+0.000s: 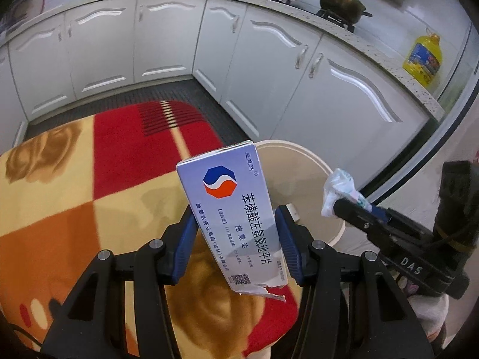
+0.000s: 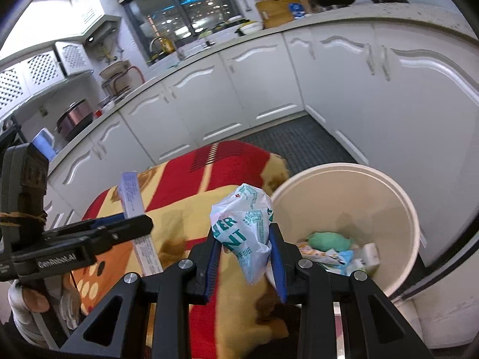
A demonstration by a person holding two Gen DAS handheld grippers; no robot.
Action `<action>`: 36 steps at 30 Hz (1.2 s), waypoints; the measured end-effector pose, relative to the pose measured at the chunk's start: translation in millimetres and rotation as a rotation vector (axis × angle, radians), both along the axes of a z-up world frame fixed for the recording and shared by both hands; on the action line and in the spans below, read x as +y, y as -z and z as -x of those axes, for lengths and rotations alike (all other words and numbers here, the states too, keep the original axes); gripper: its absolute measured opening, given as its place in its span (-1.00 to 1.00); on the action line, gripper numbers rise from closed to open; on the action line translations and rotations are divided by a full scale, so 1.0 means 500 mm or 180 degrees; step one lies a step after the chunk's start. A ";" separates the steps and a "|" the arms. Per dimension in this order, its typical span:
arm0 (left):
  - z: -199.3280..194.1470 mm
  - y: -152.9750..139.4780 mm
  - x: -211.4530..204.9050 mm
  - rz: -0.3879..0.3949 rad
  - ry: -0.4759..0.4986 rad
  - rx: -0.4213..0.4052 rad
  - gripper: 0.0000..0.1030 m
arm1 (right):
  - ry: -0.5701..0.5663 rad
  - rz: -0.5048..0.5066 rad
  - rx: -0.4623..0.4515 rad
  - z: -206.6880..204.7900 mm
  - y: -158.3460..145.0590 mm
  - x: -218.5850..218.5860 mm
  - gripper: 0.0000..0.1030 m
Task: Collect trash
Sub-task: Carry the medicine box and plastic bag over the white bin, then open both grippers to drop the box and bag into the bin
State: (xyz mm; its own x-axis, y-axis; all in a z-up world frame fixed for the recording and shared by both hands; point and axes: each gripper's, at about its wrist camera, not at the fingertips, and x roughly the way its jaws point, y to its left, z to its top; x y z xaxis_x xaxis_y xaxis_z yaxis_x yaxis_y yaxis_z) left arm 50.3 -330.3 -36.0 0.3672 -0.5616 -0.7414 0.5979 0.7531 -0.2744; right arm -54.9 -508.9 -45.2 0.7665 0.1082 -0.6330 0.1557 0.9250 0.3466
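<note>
My left gripper (image 1: 235,218) is shut on a pale blue medicine box (image 1: 230,209) with a red and blue logo, held above the blanket near the bin. The box also shows in the right wrist view (image 2: 134,209). My right gripper (image 2: 244,239) is shut on a crumpled white plastic wrapper (image 2: 245,227) with green print, just left of the bin's rim. The wrapper also shows in the left wrist view (image 1: 338,190). The cream round trash bin (image 2: 398,197) stands on the floor at the right, with green and white trash inside.
A red, orange and yellow blanket (image 1: 74,194) covers the surface below both grippers. White kitchen cabinets (image 1: 167,39) line the back and right. Pots (image 1: 341,0) and a yellow oil bottle (image 1: 423,56) stand on the counter. A dark floor mat (image 2: 299,140) lies by the cabinets.
</note>
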 end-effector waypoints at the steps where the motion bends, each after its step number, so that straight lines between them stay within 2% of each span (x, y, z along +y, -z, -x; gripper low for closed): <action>1: -0.002 -0.001 -0.008 0.0013 0.0015 0.0004 -0.02 | 0.0025 -0.0003 0.0011 0.001 0.004 -0.008 -0.43; 10: -0.023 -0.003 -0.079 0.0060 0.0128 0.0002 -0.02 | 0.0207 0.0025 0.0144 0.005 0.038 -0.053 -0.43; 17: -0.047 0.024 -0.131 0.0156 0.0174 0.0103 -0.02 | 0.0368 -0.0073 0.0318 -0.008 0.089 -0.098 -0.43; 18: -0.049 0.027 -0.136 0.0166 0.0171 0.0111 -0.02 | 0.0395 -0.0081 0.0341 -0.011 0.094 -0.104 -0.40; 20: -0.054 0.037 -0.144 0.0186 0.0151 0.0142 0.00 | 0.0468 -0.0065 0.0379 -0.014 0.104 -0.115 -0.08; 21: -0.057 0.042 -0.147 0.0212 0.0167 0.0182 0.00 | 0.0512 -0.0055 0.0375 -0.012 0.107 -0.121 0.21; 22: -0.058 0.049 -0.149 0.0220 0.0189 0.0231 0.01 | 0.0539 -0.0059 0.0372 -0.010 0.109 -0.126 0.27; 25: -0.055 0.062 -0.151 0.0157 0.0213 0.0243 0.15 | 0.0549 -0.0064 0.0393 -0.002 0.112 -0.134 0.27; 31: -0.042 0.060 -0.130 0.0125 0.0160 0.0154 0.16 | 0.0590 -0.0104 0.0453 0.014 0.119 -0.133 0.27; 36: -0.023 0.050 -0.099 0.0071 -0.0019 -0.0045 0.16 | 0.0574 0.0005 0.0439 0.026 0.111 -0.104 0.28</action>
